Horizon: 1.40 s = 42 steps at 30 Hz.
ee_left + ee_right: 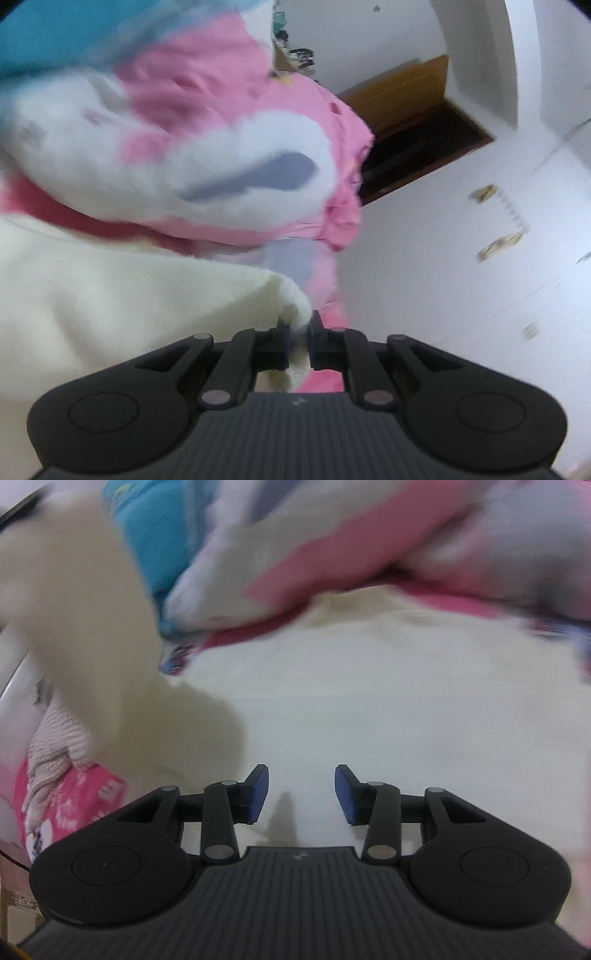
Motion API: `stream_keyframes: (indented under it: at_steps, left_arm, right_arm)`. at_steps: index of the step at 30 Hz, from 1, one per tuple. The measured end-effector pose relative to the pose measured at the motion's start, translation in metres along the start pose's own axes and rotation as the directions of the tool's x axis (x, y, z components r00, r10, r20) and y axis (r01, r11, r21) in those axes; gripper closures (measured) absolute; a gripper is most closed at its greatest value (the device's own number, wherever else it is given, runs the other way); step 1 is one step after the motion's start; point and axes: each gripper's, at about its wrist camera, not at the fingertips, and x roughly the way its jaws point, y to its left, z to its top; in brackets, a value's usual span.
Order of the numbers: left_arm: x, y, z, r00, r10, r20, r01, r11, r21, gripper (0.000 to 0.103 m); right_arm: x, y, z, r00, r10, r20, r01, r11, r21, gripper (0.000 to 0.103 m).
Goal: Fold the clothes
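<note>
In the left wrist view my left gripper (300,332) is shut on a corner of a cream fleece garment (122,302), which spreads away to the left. A pink, white and blue blanket (207,122) bulges behind it, blurred by motion. The right wrist view shows my right gripper (301,792) open, its blue pads (258,794) apart and nothing between them. It hovers over the flat cream garment (369,701). A lifted fold of the same cream cloth (85,627) hangs blurred at the left.
A white wall (461,277) with small stickers and a dark wooden-framed opening (417,125) lie to the right. A pink patterned cloth (70,812) and a striped knit piece (51,738) lie at the left. A teal cloth (155,528) sits at the back.
</note>
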Motion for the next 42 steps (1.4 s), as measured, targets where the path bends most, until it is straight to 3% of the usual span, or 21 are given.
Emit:
stream_keyframes:
  at_steps: [1,3,4,6,8,12,14,15,17,20,23,26,27,29,31,33,36,39,42]
  left_arm:
    - [0.028,-0.002,-0.011,1.000,0.004,-0.007,-0.004,1.000,-0.011,0.090]
    - [0.083,0.000,-0.039,0.998,0.033,-0.060,-0.035,0.999,-0.040,0.063]
    - [0.105,0.004,-0.054,0.993,0.052,-0.105,-0.059,0.997,-0.058,0.045]
    - [0.132,0.008,-0.080,0.979,0.110,-0.170,-0.119,0.992,-0.045,0.045]
    - [0.134,0.007,-0.100,0.962,0.190,-0.196,-0.191,0.981,0.013,0.043]
    - [0.091,0.016,-0.111,0.930,0.304,-0.207,-0.292,0.952,0.088,0.038]
    - [0.063,0.023,-0.107,0.894,0.398,-0.203,-0.374,0.915,0.148,0.038]
    - [0.047,0.027,-0.104,0.866,0.461,-0.195,-0.428,0.884,0.190,0.038]
    - [0.023,0.034,-0.095,0.788,0.592,-0.169,-0.537,0.795,0.281,0.038]
    - [-0.008,0.054,-0.085,0.624,0.776,-0.091,-0.674,0.594,0.439,0.038]
    - [-0.024,0.083,-0.079,0.465,0.885,-0.018,-0.739,0.399,0.543,0.038]
    - [-0.025,0.110,-0.072,0.379,0.925,-0.011,-0.749,0.314,0.584,0.038]
    - [-0.025,0.116,-0.070,0.372,0.928,-0.011,-0.748,0.306,0.589,0.038]
    - [-0.025,0.125,-0.067,0.390,0.921,-0.009,-0.745,0.321,0.585,0.038]
    - [-0.024,0.132,-0.067,0.407,0.913,0.011,-0.748,0.326,0.578,0.036]
    - [-0.022,0.136,-0.068,0.419,0.907,0.042,-0.753,0.321,0.575,0.033]
    - [-0.021,0.137,-0.068,0.416,0.904,0.096,-0.763,0.289,0.579,0.032]
    - [-0.028,0.139,-0.065,0.413,0.905,0.103,-0.780,0.294,0.552,0.032]
    - [-0.035,0.141,-0.067,0.430,0.898,0.097,-0.782,0.317,0.536,0.029]
  right_arm:
    - [-0.013,-0.017,-0.002,1.000,-0.026,0.007,0.026,1.000,0.014,0.063]
    - [-0.035,-0.053,-0.008,0.997,-0.072,0.011,0.071,0.995,0.070,0.063]
    - [-0.044,-0.071,-0.011,0.996,-0.093,0.009,0.092,0.990,0.106,0.063]
    - [-0.057,-0.104,-0.016,0.993,-0.119,0.004,0.116,0.977,0.181,0.063]
    - [-0.065,-0.126,-0.016,0.993,-0.115,0.009,0.109,0.965,0.240,0.063]
    - [-0.059,-0.131,0.001,0.998,-0.023,0.051,0.008,0.959,0.282,0.063]
    - [-0.051,-0.125,0.014,0.998,0.022,0.067,-0.040,0.959,0.282,0.063]
    - [-0.048,-0.122,0.018,0.997,0.041,0.072,-0.060,0.959,0.279,0.063]
    - [-0.036,-0.115,0.031,0.999,0.020,0.042,-0.030,0.965,0.259,0.063]
    - [-0.019,-0.107,0.041,0.994,-0.101,-0.030,0.105,0.967,0.233,0.063]
    - [-0.008,-0.111,0.040,0.984,-0.165,-0.065,0.177,0.944,0.277,0.063]
    - [0.008,-0.113,0.040,0.985,-0.152,-0.084,0.170,0.943,0.286,0.061]
    - [0.011,-0.113,0.040,0.986,-0.150,-0.078,0.166,0.942,0.291,0.059]
    - [0.014,-0.112,0.041,0.988,-0.138,-0.065,0.151,0.941,0.304,0.061]
    - [0.014,-0.107,0.041,0.991,-0.120,-0.064,0.134,0.945,0.298,0.089]
    - [0.011,-0.104,0.040,0.992,-0.111,-0.066,0.126,0.942,0.312,0.099]
    - [-0.010,-0.090,0.044,0.991,-0.134,0.000,0.129,0.952,0.279,0.100]
    - [-0.046,-0.072,0.054,0.980,-0.174,0.094,0.149,0.962,0.227,0.100]
    - [-0.062,-0.070,0.055,0.970,-0.219,0.109,0.195,0.961,0.198,0.101]
